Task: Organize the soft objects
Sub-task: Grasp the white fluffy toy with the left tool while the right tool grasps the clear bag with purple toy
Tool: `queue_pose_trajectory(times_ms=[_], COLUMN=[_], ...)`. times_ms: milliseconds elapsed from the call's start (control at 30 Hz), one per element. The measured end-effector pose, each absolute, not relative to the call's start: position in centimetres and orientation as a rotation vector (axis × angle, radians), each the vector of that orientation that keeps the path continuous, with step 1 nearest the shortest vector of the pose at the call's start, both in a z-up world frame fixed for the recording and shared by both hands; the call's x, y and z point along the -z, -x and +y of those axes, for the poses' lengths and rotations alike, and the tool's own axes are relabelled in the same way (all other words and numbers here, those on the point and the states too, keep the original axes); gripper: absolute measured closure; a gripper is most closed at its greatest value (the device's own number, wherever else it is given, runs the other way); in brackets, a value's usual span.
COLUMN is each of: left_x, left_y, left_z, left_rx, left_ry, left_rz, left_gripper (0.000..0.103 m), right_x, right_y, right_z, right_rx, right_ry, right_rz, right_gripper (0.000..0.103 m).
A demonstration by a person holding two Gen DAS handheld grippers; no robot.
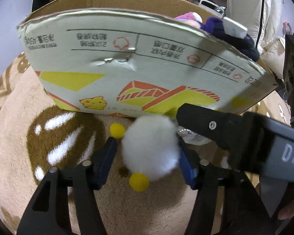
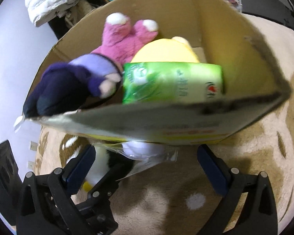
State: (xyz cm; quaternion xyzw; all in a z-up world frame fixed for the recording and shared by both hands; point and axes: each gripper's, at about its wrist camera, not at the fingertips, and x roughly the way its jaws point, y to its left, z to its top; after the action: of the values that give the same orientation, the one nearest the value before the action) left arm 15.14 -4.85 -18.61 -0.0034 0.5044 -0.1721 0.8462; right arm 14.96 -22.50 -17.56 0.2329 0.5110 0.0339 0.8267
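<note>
The left gripper (image 1: 148,152), black-framed with blue pads, sits nearest the left wrist camera, angled down at the carpet. A white fluffy plush toy with yellow pom-pom feet (image 1: 150,150) lies between its pads. The right-side pad touches the fur; the left-side pad stands just beside it, and firm clamping cannot be confirmed. One yellow foot (image 1: 138,181) points toward the camera; the other (image 1: 117,130) lies near the box base. The toy rests on the beige fleece carpet with brown and white markings (image 1: 54,137), just in front of the printed cardboard box (image 1: 139,68).

In the right wrist view, the right gripper (image 2: 145,164) has its jaws wide apart, with nothing clamped. It hovers over the carpet at the near box wall. A clear plastic bag (image 2: 147,152) lies between its fingers, against the box.

Inside the box: a pink plush toy (image 2: 123,39), a pale yellow plush toy (image 2: 164,51), a green soft tissue pack (image 2: 172,82), and a dark purple plush toy (image 2: 68,86) draped over the near corner.
</note>
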Motion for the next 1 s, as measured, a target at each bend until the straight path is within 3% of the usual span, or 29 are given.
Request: queue_pose_trajectory(times_ms=[200, 600, 667, 767, 1000], left_x=[18.8, 18.0, 17.4, 16.7, 15.3], left_y=[-14.9, -13.2, -12.9, -12.6, -12.9], left_z=[-6.0, -8.7, -9.0, -8.7, -7.5], left_rx=[0.404, 0.361, 0.346, 0.326, 0.272], left_ry=[0.016, -0.035, -0.041, -0.039, -0.021], left_rz=[1.079, 1.041, 1.032, 1.015, 0.972], left_gripper=[0.066, 0.069, 0.069, 0.069, 0.069], right_x=[17.9, 17.7, 17.5, 17.3, 17.0], right_y=[-14.8, -14.6, -14.5, -14.3, -13.7], right_z=[-23.1, -23.7, -23.6, -23.4, -22.8], right_rx=[-0.041, -0.057, -0.066, -0.081, -0.115], right_ry=[-0.499, -0.488, -0.467, -0.454, -0.442], right_rz=[1.101, 1.111, 1.118, 1.123, 1.116], right_gripper=[0.003, 0.026, 0.037, 0.046, 0.056])
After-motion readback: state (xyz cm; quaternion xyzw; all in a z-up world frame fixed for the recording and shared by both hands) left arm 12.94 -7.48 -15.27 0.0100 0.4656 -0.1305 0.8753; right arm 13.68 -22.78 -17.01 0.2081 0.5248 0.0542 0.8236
